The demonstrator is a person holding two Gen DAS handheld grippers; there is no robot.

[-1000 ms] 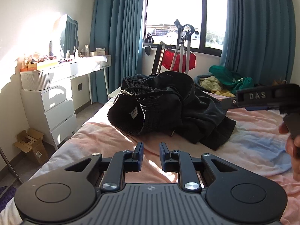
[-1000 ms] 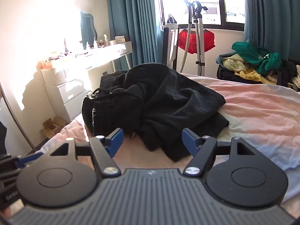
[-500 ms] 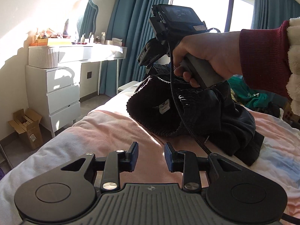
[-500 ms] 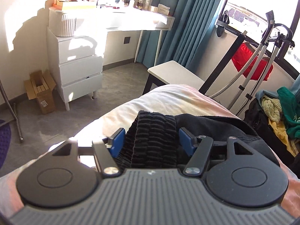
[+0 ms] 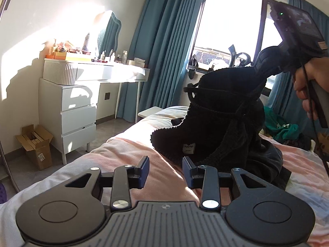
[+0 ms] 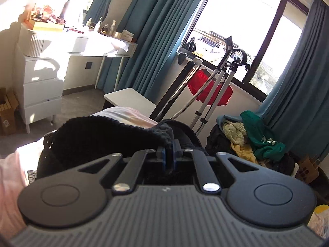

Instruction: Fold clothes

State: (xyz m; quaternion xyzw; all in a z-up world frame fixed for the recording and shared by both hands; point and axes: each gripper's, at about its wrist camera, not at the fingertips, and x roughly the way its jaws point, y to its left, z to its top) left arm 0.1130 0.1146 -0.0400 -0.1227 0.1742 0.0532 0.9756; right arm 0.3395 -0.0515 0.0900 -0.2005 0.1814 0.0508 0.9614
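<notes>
Now clamped tight on the ribbed waistband of the black garment (image 6: 107,140), right gripper (image 6: 169,151), after standing wide open over that same band half a second back. Lifting the band clear off the bed (image 5: 127,144); was lying in a heap on the sheet one second ago. Seen from the left wrist view, right hand (image 5: 308,86) holding its tool up against the window, cloth trailing down from it.

Left gripper (image 5: 165,171) hovering low over the pink sheet, jaws partly open and holding nothing, just short of the hanging hem with the small white label (image 5: 188,148).

Garment location: upper part hanging from the right gripper, lower part and legs bunched on the bed below and to the right. Long axis running roughly from the raised band down to the heap, steeply tilted; waist end pointing up toward the window, other end hidden in folds, so exact leg direction not readable.

Risks, judged: gripping only one thin bite of band, so slipping out under the garment's weight if swung. Drawstring (image 5: 191,89) dangling loose, likely snagging. Single-point lift letting cloth twist, making it hard for the left jaws to find the matching band corner; grabbing a double layer there giving a crooked fold.
</notes>
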